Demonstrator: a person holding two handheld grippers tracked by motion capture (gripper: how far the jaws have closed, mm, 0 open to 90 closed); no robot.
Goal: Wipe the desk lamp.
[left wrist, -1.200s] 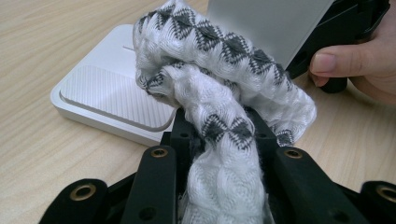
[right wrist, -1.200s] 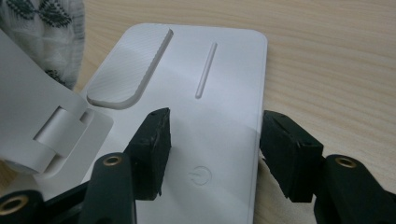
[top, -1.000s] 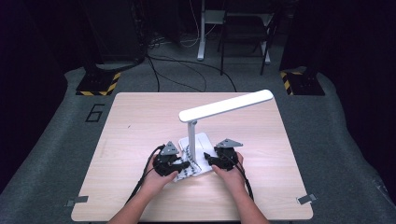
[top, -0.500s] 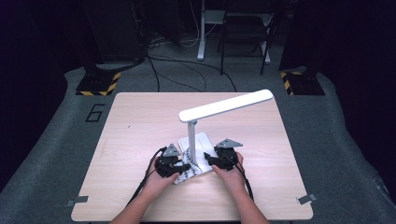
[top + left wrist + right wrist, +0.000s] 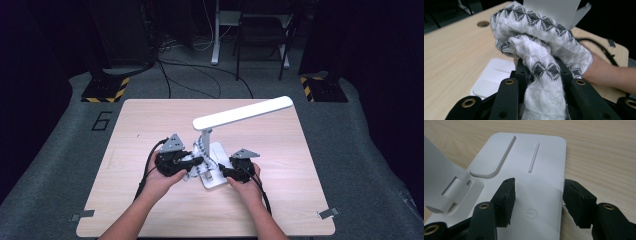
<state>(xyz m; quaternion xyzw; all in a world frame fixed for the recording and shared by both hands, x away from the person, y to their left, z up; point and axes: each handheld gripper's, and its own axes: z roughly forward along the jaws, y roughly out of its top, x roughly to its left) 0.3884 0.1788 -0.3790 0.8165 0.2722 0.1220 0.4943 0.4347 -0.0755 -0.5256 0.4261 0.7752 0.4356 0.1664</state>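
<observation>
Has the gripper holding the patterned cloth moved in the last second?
Yes, slightly. Against the lamp post, the left gripper with its cloth has crept right, toward the post, and now reaches it over the lamp base.

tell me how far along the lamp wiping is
Done: the left gripper is shut on the patterned cloth, at the lamp post. In hand: the right gripper, open, straddles the lamp base near its power symbol. Left: I can't tell how much has been wiped.

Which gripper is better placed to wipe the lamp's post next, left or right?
Left, probably. The left gripper already holds the cloth beside the lamp; the right gripper is open and empty over the base.
</observation>
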